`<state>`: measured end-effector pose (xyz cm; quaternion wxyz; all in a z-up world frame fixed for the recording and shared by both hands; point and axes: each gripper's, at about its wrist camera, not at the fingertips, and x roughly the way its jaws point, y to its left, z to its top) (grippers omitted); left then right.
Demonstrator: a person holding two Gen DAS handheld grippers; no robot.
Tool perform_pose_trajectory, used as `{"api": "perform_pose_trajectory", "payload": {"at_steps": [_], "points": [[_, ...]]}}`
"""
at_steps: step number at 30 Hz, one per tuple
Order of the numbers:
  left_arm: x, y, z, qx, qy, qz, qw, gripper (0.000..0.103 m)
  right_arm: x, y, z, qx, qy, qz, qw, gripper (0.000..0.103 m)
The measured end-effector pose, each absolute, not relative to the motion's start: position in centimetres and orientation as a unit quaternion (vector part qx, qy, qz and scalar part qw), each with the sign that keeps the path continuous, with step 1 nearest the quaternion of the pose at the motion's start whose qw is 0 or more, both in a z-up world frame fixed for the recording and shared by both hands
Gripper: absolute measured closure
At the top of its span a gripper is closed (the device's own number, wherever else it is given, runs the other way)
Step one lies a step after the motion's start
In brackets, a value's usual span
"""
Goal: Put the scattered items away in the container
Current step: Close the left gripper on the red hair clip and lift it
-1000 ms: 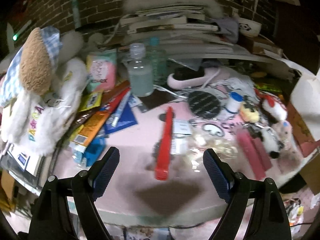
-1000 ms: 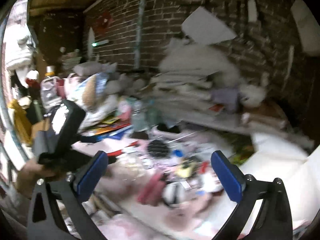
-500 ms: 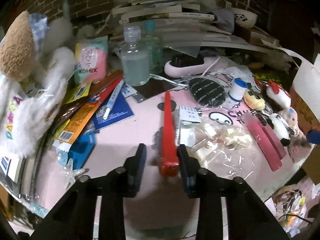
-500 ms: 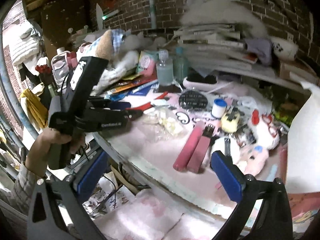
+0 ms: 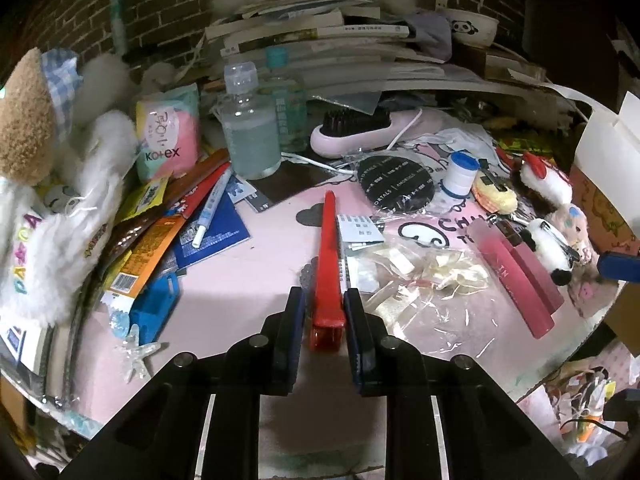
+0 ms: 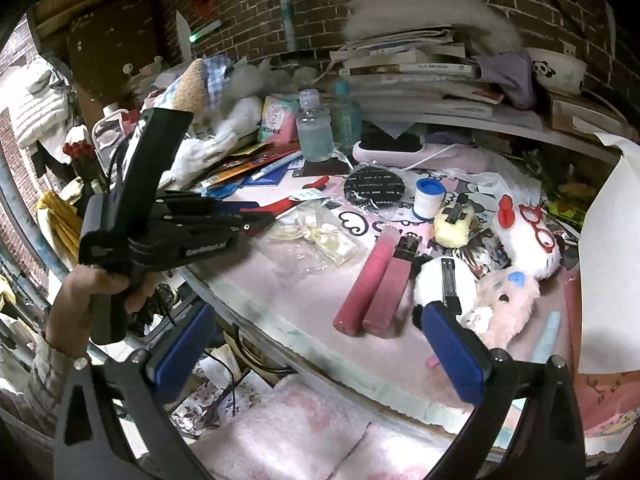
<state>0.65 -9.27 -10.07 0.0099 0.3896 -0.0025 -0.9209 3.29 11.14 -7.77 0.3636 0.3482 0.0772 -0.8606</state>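
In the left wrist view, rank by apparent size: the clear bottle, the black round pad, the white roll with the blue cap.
1. clear bottle
2. black round pad
3. white roll with the blue cap

Far ahead and to the left of the left hand-held gripper [image 5: 325,328], a pink and teal soft packet [image 5: 168,136] reads "Kotex". Nearer on that side, coloured letters run down a white plush toy [image 5: 52,240]; "PA" and "A" can be made out. Ahead and to the right, a round black pad [image 5: 395,188] carries rows of white words that look like "AMORTALS". Right of the hand-held gripper, a pink tube [image 5: 512,284] shows "IN", and the pink counter [image 5: 256,272] cover has "CH" printed beside it. In the right wrist view, that left hand-held gripper's body bears white lettering starting "Gen"; the rest is blurred.
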Motion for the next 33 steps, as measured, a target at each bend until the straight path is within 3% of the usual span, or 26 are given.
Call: {"api": "perform_pose_trajectory", "payload": {"at_steps": [29, 33], "points": [[2.4, -9.6, -10.5, 0.404, -0.016, -0.914, 0.029, 0.088, 3.8, 10.1, -8.5, 0.358, 0.077, -0.851, 0.375, 0.0], [2.0, -9.8, -10.5, 0.405, -0.019, -0.914, 0.031, 0.078, 3.7, 10.2, -8.6, 0.359, 0.076, -0.851, 0.374, 0.0]]}}
